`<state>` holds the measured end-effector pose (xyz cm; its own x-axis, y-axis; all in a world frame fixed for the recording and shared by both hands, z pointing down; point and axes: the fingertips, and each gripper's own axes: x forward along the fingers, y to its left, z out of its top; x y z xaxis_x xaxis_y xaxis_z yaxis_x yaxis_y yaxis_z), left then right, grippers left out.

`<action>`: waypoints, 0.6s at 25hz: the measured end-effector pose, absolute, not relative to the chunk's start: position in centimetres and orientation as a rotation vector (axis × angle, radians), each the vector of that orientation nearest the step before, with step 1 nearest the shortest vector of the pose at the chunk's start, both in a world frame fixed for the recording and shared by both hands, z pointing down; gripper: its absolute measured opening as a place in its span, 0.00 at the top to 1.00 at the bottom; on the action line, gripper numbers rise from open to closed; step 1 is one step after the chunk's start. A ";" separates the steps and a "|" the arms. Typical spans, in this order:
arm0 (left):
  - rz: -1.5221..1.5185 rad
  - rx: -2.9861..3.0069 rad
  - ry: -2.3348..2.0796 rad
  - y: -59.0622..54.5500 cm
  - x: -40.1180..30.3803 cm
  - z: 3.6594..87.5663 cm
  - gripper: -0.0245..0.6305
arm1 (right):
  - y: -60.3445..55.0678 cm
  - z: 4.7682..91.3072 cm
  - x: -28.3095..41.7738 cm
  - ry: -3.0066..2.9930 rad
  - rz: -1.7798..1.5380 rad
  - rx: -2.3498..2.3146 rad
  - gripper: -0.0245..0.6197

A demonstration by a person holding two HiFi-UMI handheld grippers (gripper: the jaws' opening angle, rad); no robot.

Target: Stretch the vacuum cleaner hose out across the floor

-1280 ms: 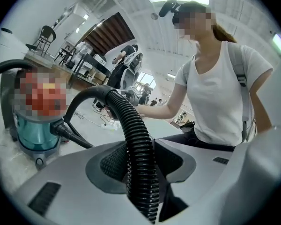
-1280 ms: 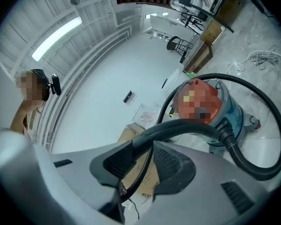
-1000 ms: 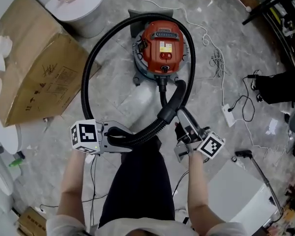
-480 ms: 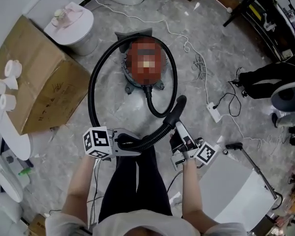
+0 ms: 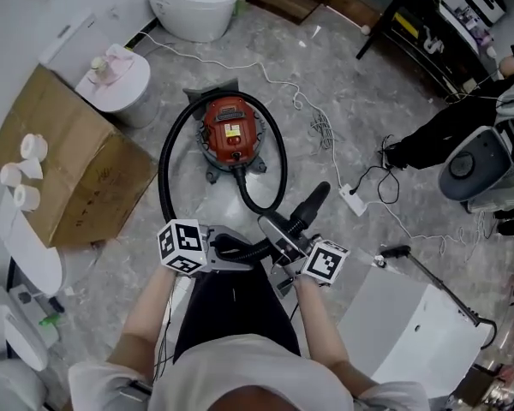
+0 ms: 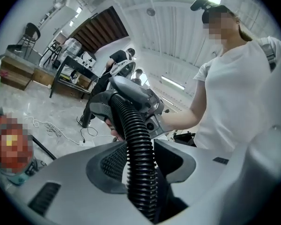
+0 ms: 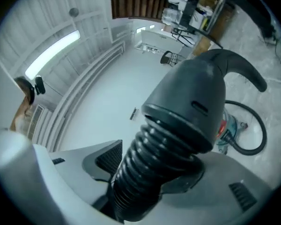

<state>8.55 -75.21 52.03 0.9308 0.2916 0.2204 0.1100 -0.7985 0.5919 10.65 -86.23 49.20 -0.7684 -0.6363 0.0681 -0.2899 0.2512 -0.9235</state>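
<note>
The red vacuum cleaner [image 5: 230, 135] stands on the grey stone floor. Its black ribbed hose [image 5: 164, 178] loops round its left side and rises to both grippers in front of me. My left gripper [image 5: 238, 250] is shut on the hose, which runs up between its pads [image 6: 113, 159]. My right gripper [image 5: 274, 232] straddles the hose just below the stiff black end cuff [image 5: 313, 199]. In the right gripper view the hose [image 7: 152, 165] lies between that gripper's wide-set jaws, with the cuff [image 7: 196, 102] sticking out beyond them. A second loop [image 5: 274, 165] runs from the vacuum to the cuff.
A large cardboard box [image 5: 77, 169] lies at the left, with a round white bin [image 5: 116, 88] and a toilet [image 5: 193, 2] behind it. White cables and a power strip [image 5: 353, 199] trail across the floor on the right. A white cabinet [image 5: 411, 332] stands close at the lower right.
The head view has pulled back and up, so the vacuum looks smaller and farther away. My right gripper has shifted left from beside the cuff to straddle the hose, closer to the left gripper.
</note>
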 end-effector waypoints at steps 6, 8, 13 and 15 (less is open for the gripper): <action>0.425 2.546 0.224 -74.7 10.7 50.3 0.68 | -86.4 45.8 13.2 2.160 -1.363 -0.928 0.75; 0.411 2.575 0.190 -74.4 11.3 49.8 0.68 | -86.2 44.9 13.8 2.123 -1.339 -0.955 0.78; 0.399 2.662 0.133 -73.3 11.9 48.4 0.68 | -84.9 43.0 14.2 2.118 -1.313 -0.977 0.81; 0.450 2.687 0.113 -73.1 12.5 48.1 0.68 | -84.5 42.2 14.7 2.119 -1.286 -0.988 0.81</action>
<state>12.51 -73.08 48.11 0.9446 0.1447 0.2946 0.0119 -0.9121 0.4099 14.68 -84.53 42.17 -0.6312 -0.7752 -0.0248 -0.3362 0.3022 -0.8920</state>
